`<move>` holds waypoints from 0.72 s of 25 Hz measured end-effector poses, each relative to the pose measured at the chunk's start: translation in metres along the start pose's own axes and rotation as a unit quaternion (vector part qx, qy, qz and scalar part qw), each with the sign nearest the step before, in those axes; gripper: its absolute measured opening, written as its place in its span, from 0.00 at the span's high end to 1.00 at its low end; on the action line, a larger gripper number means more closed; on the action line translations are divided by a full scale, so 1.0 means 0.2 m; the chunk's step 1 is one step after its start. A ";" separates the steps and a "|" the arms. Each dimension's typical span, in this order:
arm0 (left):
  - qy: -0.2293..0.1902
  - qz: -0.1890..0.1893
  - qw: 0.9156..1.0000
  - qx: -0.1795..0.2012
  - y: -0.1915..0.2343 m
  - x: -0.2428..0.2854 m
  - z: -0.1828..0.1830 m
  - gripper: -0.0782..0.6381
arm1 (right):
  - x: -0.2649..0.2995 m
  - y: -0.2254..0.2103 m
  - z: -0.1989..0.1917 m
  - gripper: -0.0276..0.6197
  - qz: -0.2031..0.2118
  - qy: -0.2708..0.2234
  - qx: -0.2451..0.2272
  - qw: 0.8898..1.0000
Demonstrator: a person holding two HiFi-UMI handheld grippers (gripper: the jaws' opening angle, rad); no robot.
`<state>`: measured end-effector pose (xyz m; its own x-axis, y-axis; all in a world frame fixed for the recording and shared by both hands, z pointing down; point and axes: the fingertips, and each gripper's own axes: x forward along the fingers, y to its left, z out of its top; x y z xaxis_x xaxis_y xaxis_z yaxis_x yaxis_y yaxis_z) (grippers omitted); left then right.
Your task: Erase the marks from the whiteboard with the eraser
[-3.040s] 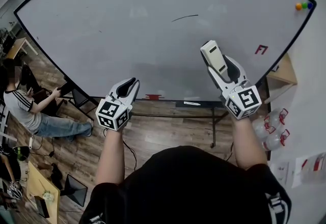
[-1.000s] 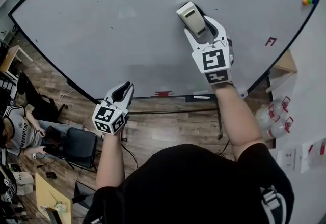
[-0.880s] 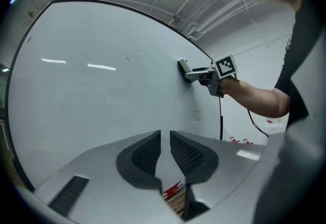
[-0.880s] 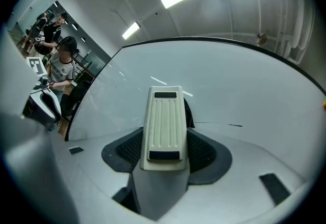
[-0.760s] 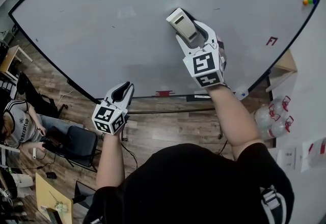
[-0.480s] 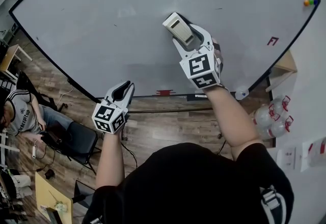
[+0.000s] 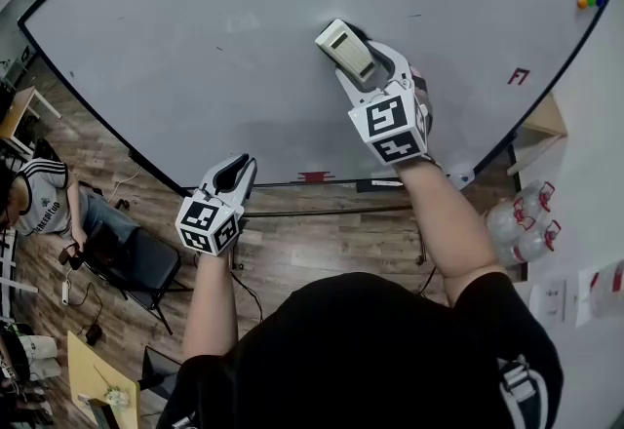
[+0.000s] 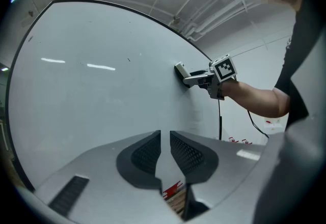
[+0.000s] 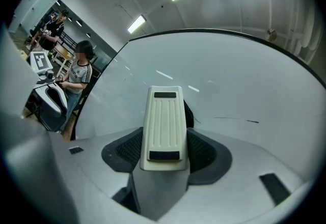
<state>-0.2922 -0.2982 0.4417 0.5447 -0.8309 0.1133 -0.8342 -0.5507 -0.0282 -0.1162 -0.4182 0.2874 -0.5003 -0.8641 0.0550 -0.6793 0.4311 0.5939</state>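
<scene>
The large glossy white whiteboard (image 7: 195, 47) has a thin black frame and stands over a brown wood-plank floor (image 7: 312, 247). The cream plastic eraser (image 7: 343, 42), a rounded oblong with a ribbed back and two dark rectangular insets, lies near the board's middle with its dark underside to the surface. In the left gripper view its far end meets the board. A thin black line (image 9: 235, 118) runs on the board just to its right. The right tool (image 7: 371, 66) has its dark meshed pads closed on the eraser's two long sides. The left tool (image 7: 244, 167) hangs below the board's lower edge, jaws drawn almost together with only a thin slit between them and nothing in it.
</scene>
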 end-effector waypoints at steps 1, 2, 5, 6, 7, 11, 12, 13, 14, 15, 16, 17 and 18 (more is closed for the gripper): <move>0.000 0.000 1.000 0.000 0.00 0.00 0.00 0.82 | -0.01 -0.02 0.00 0.58 -0.003 -0.001 0.001 1.000; 0.000 0.001 1.000 0.001 -0.01 0.00 0.01 0.82 | -0.02 -0.04 0.00 0.58 -0.006 -0.002 0.001 1.000; 0.000 -0.002 1.000 0.002 -0.03 0.02 0.02 0.82 | -0.05 -0.12 -0.01 0.58 -0.015 -0.004 0.007 1.000; 0.000 -0.003 1.000 0.003 -0.03 0.02 0.02 0.82 | -0.06 -0.15 -0.01 0.58 -0.018 -0.004 0.009 1.000; 0.000 -0.004 1.000 0.004 -0.04 0.03 0.03 0.82 | -0.07 -0.18 -0.02 0.58 -0.020 -0.004 0.012 1.000; -0.002 -0.010 1.000 0.008 -0.08 0.07 0.05 0.82 | -0.11 -0.30 -0.04 0.58 -0.031 -0.008 0.032 0.999; -0.003 -0.012 1.000 0.009 -0.10 0.08 0.06 0.82 | -0.13 -0.34 -0.05 0.58 -0.034 -0.008 0.035 0.999; -0.003 -0.014 1.000 0.010 -0.11 0.10 0.06 0.82 | -0.15 -0.37 -0.06 0.58 -0.038 -0.009 0.038 0.999; -0.003 -0.016 1.000 0.011 -0.12 0.11 0.06 0.82 | -0.17 -0.40 -0.07 0.58 -0.041 -0.009 0.041 0.998; -0.003 -0.017 1.000 0.011 -0.14 0.12 0.07 0.82 | -0.18 -0.43 -0.08 0.58 -0.044 -0.009 0.044 0.998; -0.003 -0.018 1.000 0.012 -0.16 0.13 0.07 0.82 | -0.20 -0.46 -0.10 0.58 -0.046 -0.009 0.048 0.998; -0.003 -0.020 1.000 0.012 -0.17 0.15 0.07 0.82 | -0.22 -0.49 -0.11 0.58 -0.048 -0.009 0.052 0.997; -0.003 -0.021 1.000 0.012 -0.19 0.16 0.08 0.82 | -0.23 -0.51 -0.13 0.58 -0.050 -0.009 0.057 0.997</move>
<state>-0.2426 -0.3055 0.4314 0.5793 -0.8078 0.1094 -0.8087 -0.5863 -0.0471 -0.0098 -0.4295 0.2445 -0.4355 -0.9001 -0.0152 -0.7822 0.3700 0.5013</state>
